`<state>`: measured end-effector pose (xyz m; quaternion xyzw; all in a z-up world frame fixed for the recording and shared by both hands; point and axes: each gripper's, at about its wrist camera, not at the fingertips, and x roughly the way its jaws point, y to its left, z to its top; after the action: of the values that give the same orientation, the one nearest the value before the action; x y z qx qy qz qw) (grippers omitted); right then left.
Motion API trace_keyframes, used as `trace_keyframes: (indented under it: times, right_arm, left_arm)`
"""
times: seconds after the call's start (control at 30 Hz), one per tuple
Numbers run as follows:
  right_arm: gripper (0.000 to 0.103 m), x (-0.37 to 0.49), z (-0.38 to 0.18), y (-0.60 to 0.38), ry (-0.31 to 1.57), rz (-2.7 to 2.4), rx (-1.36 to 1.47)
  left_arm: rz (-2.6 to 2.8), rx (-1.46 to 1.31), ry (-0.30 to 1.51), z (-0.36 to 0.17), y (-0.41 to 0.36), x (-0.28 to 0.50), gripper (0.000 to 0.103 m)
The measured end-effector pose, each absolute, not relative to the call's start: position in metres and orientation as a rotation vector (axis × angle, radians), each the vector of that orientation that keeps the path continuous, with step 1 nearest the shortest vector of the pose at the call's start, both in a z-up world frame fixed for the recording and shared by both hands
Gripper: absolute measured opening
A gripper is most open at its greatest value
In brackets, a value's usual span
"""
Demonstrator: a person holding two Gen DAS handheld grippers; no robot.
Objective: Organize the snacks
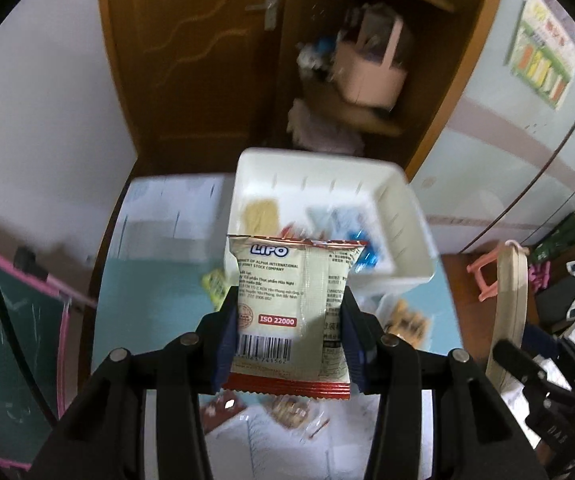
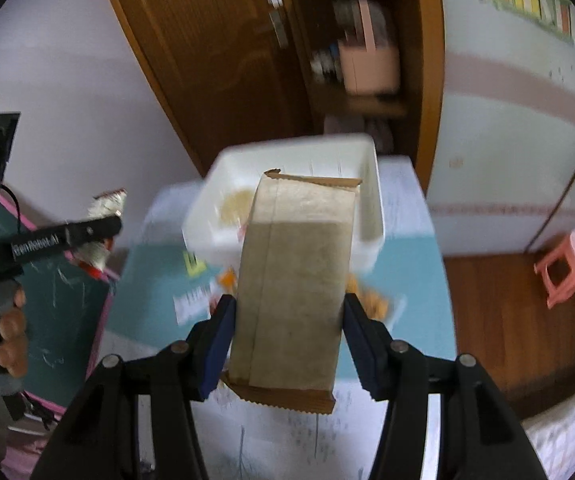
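My left gripper (image 1: 287, 308) is shut on a cream Lipo snack packet (image 1: 291, 312) with red crimped ends, held up above the table. Beyond it stands a white plastic bin (image 1: 403, 216) holding several snacks. My right gripper (image 2: 287, 312) is shut on a plain brown paper packet (image 2: 295, 288), its blue pads (image 2: 219, 344) pressing both sides. The same white bin (image 2: 371, 184) lies behind that packet. In the right wrist view the left gripper (image 2: 87, 232) with the cream packet (image 2: 105, 204) shows at the left, held by a hand (image 2: 7, 328).
Loose snack packets (image 1: 407, 320) and a yellow-green one (image 1: 215, 284) lie on the teal table mat (image 1: 155, 280). A wooden cabinet (image 1: 207, 60) with a pink basket (image 1: 371, 72) stands behind. A pink stool (image 2: 567, 264) is on the floor at right.
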<state>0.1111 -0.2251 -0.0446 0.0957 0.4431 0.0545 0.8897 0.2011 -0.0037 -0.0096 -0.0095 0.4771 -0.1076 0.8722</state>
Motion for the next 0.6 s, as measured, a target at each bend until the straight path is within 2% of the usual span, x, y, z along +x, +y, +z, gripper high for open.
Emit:
trace_keyframes:
  times: [0.17, 0.37, 0.6]
  right_arm:
    - [0.054, 0.131, 0.0, -0.238, 0.821, 0.119, 0.194]
    - [0.054, 0.163, 0.028, -0.251, 0.763, 0.093, 0.186]
    - [0.054, 0.208, 0.032, -0.262, 0.755, 0.07, 0.206]
  left_arm:
    - [-0.257, -0.012, 0.929, 0.024, -0.021, 0.223, 0.044]
    - [-0.288, -0.005, 0.878, 0.045, -0.04, 0.254, 0.044]
    - [-0.302, 0.033, 0.895, 0.035, -0.06, 0.291, 0.044]
